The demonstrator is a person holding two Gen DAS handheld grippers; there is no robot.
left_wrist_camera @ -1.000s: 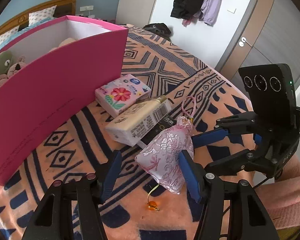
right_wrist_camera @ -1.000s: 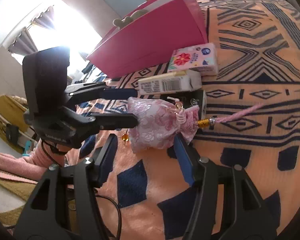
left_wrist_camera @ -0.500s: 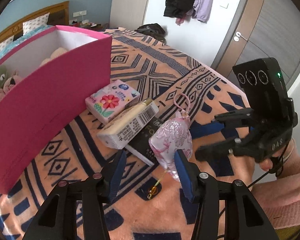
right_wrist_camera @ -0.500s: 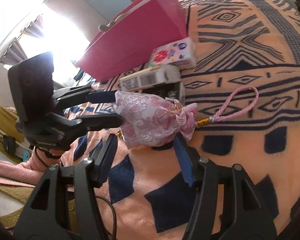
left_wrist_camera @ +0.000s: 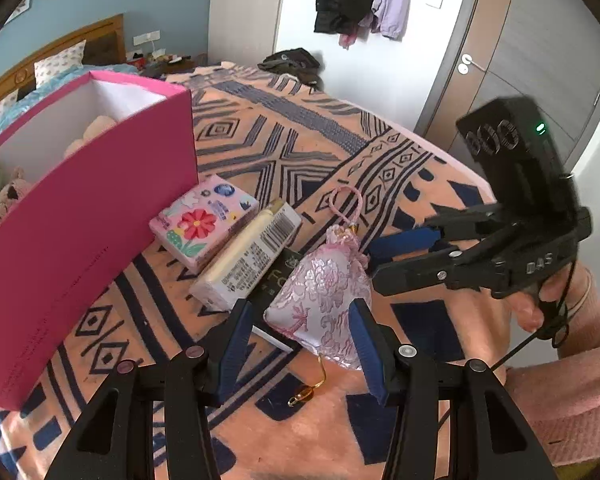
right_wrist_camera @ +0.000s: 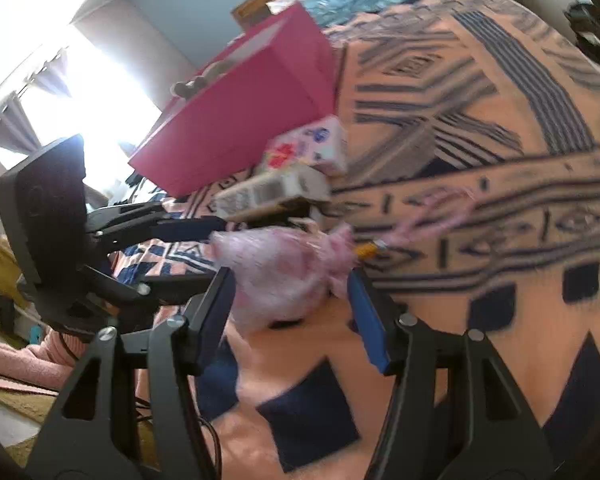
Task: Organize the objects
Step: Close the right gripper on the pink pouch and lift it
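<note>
While it lies on the patterned blanket, the pink brocade sachet sits between the pads of the left gripper, whose jaws have just been closing; one pad touches it, so a grip is unclear. Just beyond the sachet are a barcoded pack, a floral tissue pack and the pink box. Beside the sachet's neck (cord trailing), the right gripper stands released.

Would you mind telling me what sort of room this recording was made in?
Most likely a bedroom: a wooden headboard with pillows, a patterned blanket spread over a bed, and clothes hanging by the door.
</note>
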